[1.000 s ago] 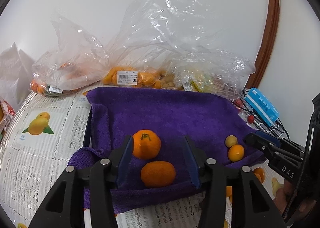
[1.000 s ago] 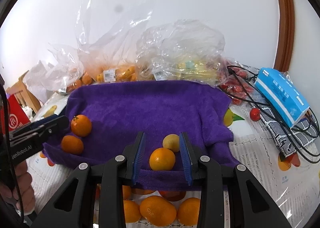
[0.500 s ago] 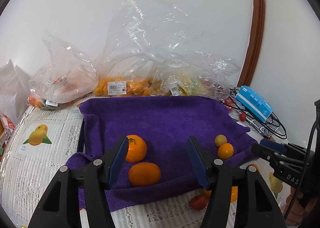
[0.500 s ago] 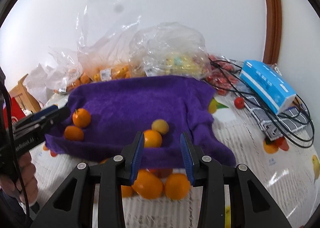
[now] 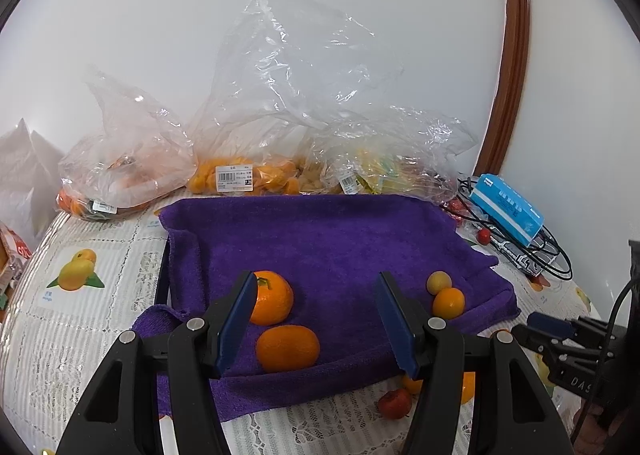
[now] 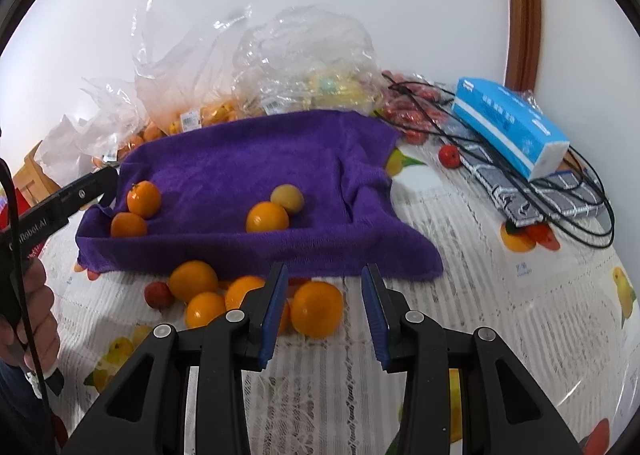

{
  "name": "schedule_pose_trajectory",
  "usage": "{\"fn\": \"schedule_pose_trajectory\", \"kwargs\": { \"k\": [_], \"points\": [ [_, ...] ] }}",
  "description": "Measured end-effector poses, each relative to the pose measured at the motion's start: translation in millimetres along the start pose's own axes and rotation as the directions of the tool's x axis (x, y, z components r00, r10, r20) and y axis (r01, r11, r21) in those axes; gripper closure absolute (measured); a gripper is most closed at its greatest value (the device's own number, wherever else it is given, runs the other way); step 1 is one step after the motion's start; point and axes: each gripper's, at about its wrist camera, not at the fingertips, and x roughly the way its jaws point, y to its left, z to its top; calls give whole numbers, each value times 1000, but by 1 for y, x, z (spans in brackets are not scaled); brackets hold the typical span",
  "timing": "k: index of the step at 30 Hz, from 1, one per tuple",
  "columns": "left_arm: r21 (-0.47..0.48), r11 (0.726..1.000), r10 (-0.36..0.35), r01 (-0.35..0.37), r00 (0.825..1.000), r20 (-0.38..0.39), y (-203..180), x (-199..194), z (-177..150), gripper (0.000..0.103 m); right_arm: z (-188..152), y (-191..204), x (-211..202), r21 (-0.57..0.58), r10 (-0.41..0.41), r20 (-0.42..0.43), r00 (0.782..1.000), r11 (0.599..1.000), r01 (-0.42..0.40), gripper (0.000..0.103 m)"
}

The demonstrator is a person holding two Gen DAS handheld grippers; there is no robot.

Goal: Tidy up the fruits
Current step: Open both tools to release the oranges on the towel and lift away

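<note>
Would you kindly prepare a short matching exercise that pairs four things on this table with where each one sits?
Things:
1. stemmed orange
2. pale yellow fruit
3. blue tissue box
4. small red fruit

Places:
A. on black cables, right of towel
B. towel's left end
C. tablecloth, left end of loose pile
D. touching an orange, mid-towel

Pairs: 1-B, 2-D, 3-A, 4-C

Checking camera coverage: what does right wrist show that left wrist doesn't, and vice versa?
Right wrist only: the whole cluster of loose oranges on the tablecloth, in front of the purple towel, and the person's left hand. Left wrist only: the white paper bag at far left. Both: the towel with four fruits on it, the blue tissue box, the plastic bags, and both grippers open.
</note>
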Motion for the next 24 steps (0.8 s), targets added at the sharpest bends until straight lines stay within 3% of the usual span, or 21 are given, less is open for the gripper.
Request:
{"fn": "schedule_pose_trajectory", "kwargs": {
  "k": [7,15,24],
  "points": [
    [4,1000,0,0,1000,0,0,0,0,44,-14,1,11,-6,-12,-49,999,1000,12,64],
    [5,1000,3,-3,1000,-4,0,0,-1,44,-14,-3,11,-8,-14,-45,999,1000,13,57],
    [9,1000,5,-5,1000,-7,-1,1,-1,44,-18,-2,13,-41,-18,-69,997,999,15,55]
  ]
}}
